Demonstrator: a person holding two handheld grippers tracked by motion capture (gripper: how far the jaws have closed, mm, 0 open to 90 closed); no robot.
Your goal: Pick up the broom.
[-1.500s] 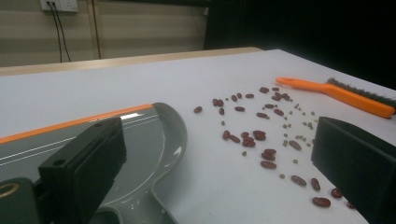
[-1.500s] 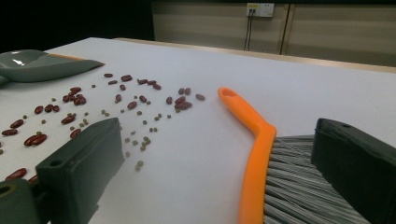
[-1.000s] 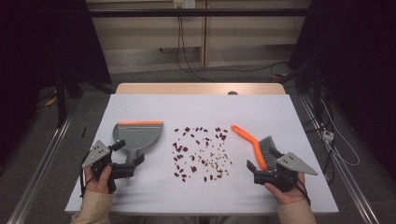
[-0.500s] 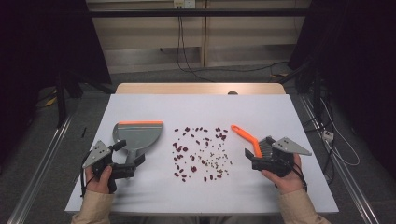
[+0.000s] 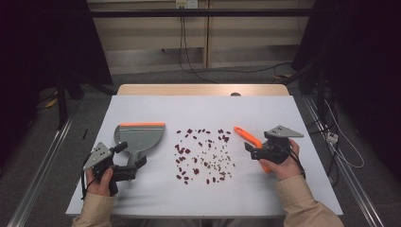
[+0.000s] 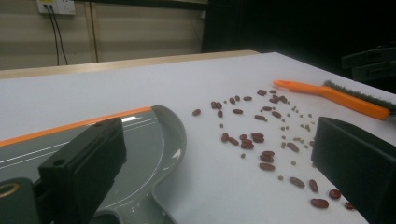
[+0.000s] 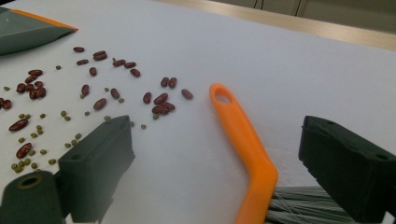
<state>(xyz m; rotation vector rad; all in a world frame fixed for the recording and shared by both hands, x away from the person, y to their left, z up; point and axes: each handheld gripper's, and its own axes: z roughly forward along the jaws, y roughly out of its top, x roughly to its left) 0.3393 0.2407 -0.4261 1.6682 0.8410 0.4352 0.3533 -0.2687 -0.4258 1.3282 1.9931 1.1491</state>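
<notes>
You're on the pickup step: right gripper [image 5: 254, 152], jaws spread and just starting to close, straddles the orange brush [image 7: 243, 140] handle at 3 o'clock of the beans [image 5: 203, 156], so squeeze next, while the left gripper [image 5: 137, 165] waits spread at the dustpan [image 5: 137, 137] handle.

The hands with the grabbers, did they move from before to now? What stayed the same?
The right gripper slid up the table and inward, so the orange brush handle now sits between its jaws. The jaws have just been closing a little but stand apart from the handle, not gripping. The left gripper stayed by the dustpan handle, open. Brush, dustpan and scattered beans lie as before.
</notes>
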